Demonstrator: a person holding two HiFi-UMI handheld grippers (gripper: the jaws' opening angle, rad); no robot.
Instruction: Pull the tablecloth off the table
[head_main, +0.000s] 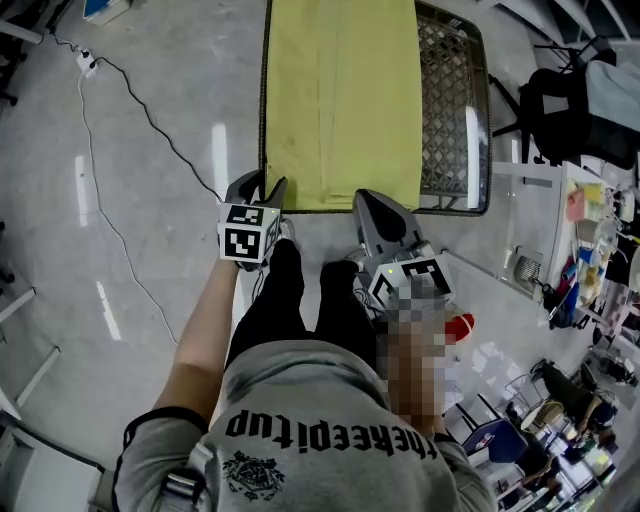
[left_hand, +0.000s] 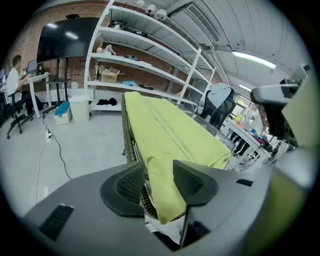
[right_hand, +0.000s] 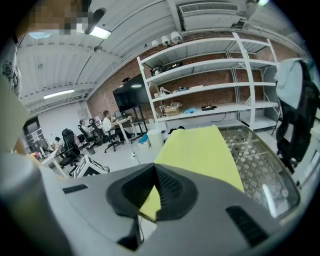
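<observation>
Left of the table the floor lies open, crossed only by a thin cable. On the right a cluttered desk and a bag crowd close, leaving a narrow gap. The person's legs fill the near end.

Left forearm reaches forward. The left gripper has its fingers spread wide, while the right gripper has its fingers pinched together on the tablecloth hem.
</observation>
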